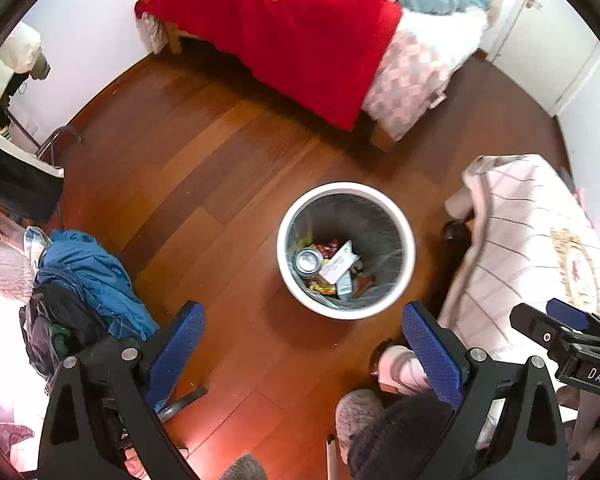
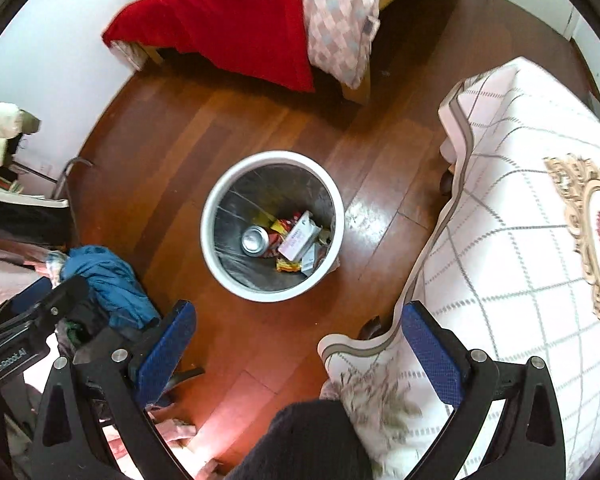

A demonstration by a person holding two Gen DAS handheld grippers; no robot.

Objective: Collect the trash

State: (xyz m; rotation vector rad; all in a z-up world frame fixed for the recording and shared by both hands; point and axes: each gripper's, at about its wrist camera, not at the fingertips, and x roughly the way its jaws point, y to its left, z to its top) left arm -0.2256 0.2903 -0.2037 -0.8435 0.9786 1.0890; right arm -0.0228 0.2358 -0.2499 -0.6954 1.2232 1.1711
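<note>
A white round trash bin with a dark liner stands on the wooden floor; it also shows in the right wrist view. Inside lie a silver can, a white carton and coloured wrappers; the can and carton show from the right too. My left gripper is open and empty, held high above the floor just short of the bin. My right gripper is open and empty, also above and short of the bin. The right gripper shows at the left view's edge.
A bed with a red blanket stands beyond the bin. A chair with a checked pink cover is to the right. A pile of blue clothes lies to the left. A desk edge is at far left.
</note>
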